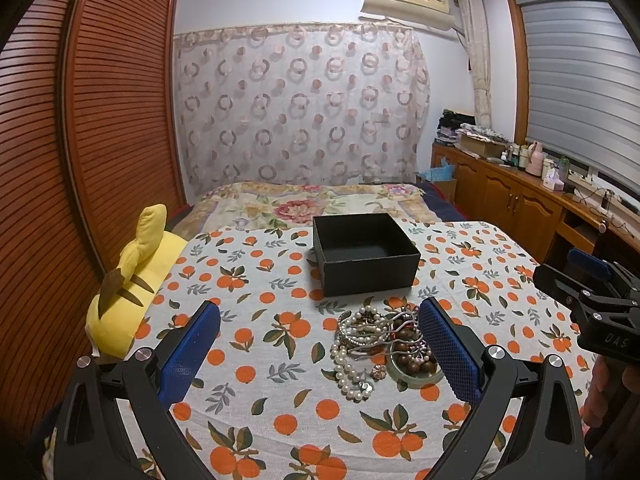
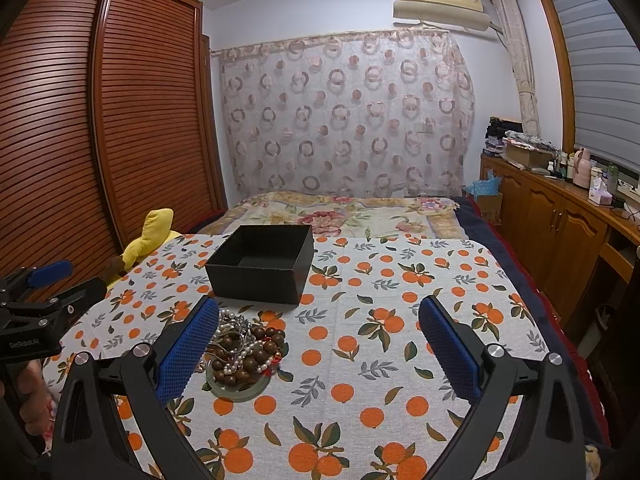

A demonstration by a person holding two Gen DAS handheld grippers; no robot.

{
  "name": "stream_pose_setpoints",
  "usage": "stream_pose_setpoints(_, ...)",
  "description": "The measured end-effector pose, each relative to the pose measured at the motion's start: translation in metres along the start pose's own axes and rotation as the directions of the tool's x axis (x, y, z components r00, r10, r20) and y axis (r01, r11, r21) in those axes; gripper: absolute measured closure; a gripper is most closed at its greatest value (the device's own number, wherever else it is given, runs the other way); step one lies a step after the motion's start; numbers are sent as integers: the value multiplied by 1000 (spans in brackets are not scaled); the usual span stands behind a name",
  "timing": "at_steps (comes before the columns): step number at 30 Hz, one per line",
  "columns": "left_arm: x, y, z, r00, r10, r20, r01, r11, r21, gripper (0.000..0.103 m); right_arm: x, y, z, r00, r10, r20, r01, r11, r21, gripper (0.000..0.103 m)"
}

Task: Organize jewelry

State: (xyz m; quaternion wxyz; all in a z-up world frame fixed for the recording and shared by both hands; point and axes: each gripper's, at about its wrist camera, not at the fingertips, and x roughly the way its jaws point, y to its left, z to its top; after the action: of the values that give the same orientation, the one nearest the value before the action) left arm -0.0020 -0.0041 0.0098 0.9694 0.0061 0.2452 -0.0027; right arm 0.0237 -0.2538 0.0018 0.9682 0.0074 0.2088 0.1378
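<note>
A pile of jewelry lies on the orange-print cloth: pearl strands, brown wooden beads and a green bangle. It also shows in the right wrist view. An open, empty black box stands just behind the pile, also seen in the right wrist view. My left gripper is open and empty, its right finger beside the pile. My right gripper is open and empty, its left finger in front of the pile. Each gripper shows at the edge of the other's view.
The orange-print cloth covers a table in front of a bed. A yellow plush toy lies at the table's left edge. A wooden wardrobe stands on the left, and low cabinets with clutter on the right.
</note>
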Motion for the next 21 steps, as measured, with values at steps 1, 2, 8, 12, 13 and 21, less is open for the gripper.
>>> stream_pose_setpoints(1, 0, 0, 1, 1000, 0, 0, 0, 1000, 0, 7, 0, 0, 0, 1000, 1, 0, -1, 1000, 0, 2)
stream_pose_setpoints(2, 0, 0, 1, 1000, 0, 0, 0, 1000, -2, 7, 0, 0, 0, 1000, 1, 1, -1, 1000, 1, 2)
stream_pose_setpoints(8, -1, 0, 0, 1000, -1, 2, 1, 1000, 0, 7, 1, 0, 0, 1000, 1, 0, -1, 1000, 1, 2)
stream_pose_setpoints(12, 0, 0, -1, 1000, 0, 2, 0, 1000, 0, 7, 1, 0, 0, 1000, 1, 0, -1, 1000, 1, 2)
stream_pose_setpoints(13, -1, 0, 0, 1000, 0, 2, 0, 1000, 0, 7, 1, 0, 0, 1000, 1, 0, -1, 1000, 1, 2)
stream_pose_setpoints(21, -2, -1, 0, 1000, -1, 3, 1, 1000, 0, 7, 1, 0, 0, 1000, 1, 0, -1, 1000, 1, 2)
